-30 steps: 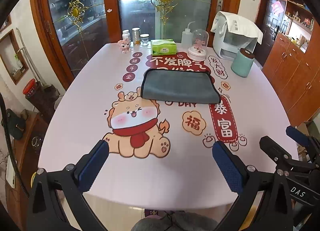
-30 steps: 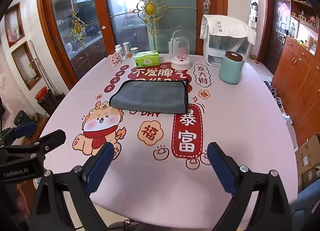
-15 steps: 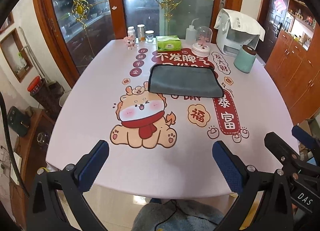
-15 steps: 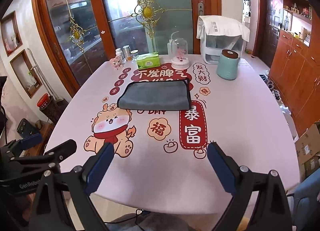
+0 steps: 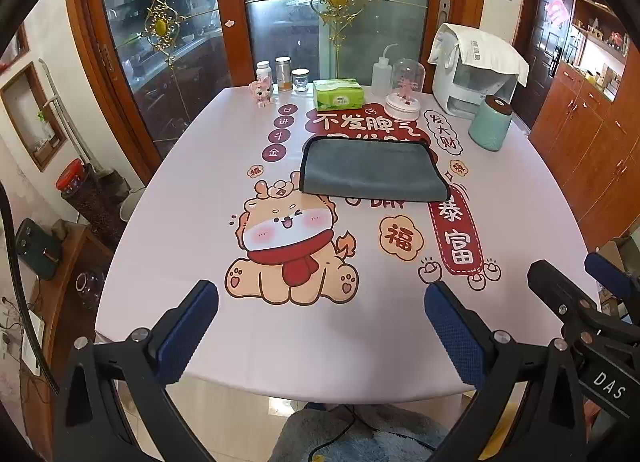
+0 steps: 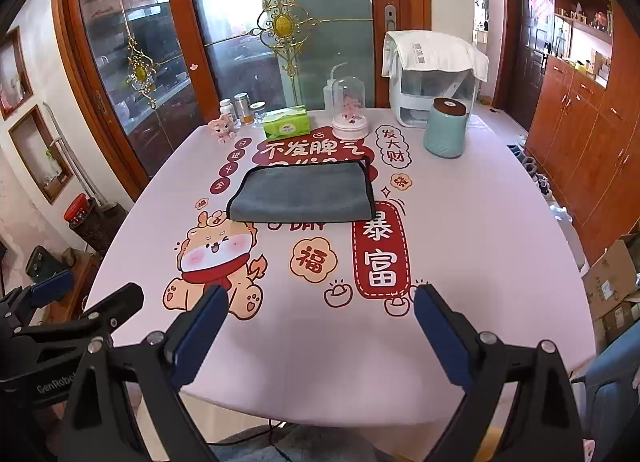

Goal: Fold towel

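- Both tongs hang over the near edge of the table (image 5: 168, 246), side by side; the left tongs (image 5: 320, 304) stand with blue pads wide apart and nothing between them, and the right tongs (image 6: 320, 308) are spread just as wide, also holding nothing.
- The grey towel (image 5: 372, 172) lies flat well ahead of both tongs, past the middle of the table, folded over with a dark hemmed border (its doubled edges show at the right end in the right wrist view (image 6: 304, 192)).
- Between the tongs and the towel's near edge runs a broad stretch of bare printed tablecloth: a cartoon dog (image 5: 290, 246) ahead of the left tongs, a red banner (image 6: 380, 250) ahead of the right.
- Beyond the towel, along the far edge, stand a green tissue box (image 5: 338, 94), a glass dome ornament (image 5: 404, 92), a squeeze bottle (image 5: 380, 70), three small jars (image 5: 282, 74), and a pink figurine (image 5: 262, 92).
- Ahead and to the right sit a teal canister (image 5: 490, 122) and a white appliance (image 5: 476, 74) draped with a cloth, both apart from the towel.
- Glass doors with gold ornaments close the far wall; wooden cabinets (image 6: 588, 134) line the right side, and a cardboard box (image 6: 612, 282) sits on the floor there.
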The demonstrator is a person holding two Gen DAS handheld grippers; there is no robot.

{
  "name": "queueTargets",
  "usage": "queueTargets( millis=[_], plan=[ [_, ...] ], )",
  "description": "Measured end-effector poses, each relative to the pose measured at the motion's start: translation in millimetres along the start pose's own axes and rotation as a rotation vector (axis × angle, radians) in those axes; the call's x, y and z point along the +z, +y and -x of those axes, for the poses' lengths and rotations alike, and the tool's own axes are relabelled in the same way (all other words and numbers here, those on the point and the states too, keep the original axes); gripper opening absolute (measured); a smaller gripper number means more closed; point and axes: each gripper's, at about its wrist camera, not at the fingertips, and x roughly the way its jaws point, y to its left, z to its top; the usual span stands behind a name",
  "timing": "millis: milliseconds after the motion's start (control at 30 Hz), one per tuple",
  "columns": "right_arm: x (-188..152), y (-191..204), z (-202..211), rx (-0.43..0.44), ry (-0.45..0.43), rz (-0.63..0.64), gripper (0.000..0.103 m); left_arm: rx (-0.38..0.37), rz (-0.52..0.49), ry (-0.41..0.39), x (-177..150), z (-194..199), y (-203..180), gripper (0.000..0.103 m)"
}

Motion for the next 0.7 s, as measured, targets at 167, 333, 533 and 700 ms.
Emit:
queueTargets(
  millis=[167, 333, 533, 700],
  plan=[
    [0.4, 0.6, -0.4, -0.007, -0.003, 0.002, 0.095, 0.004, 0.004, 0.001, -0.7, -1.7, 0.1, 0.103],
    [0.1, -0.6, -2.5, -0.012, 0.004, -0.003, 0.095, 0.005, 0.005, 0.003, -0.1, -3.0, 0.0, 0.103],
    [-0.1, -1.3, -2.5, -0.012, 0.004, -0.004, 0.095, 0.006, 0.003, 0.006, 0.1, -5.7, -0.4, 0.103],
    [-1.8, -3.1, -3.9, -0.015, 0.011, -0.011, 0.095, 0.004, 0.001, 0.011, -1.5, -7.3, -0.8, 0.103]
  ],
)
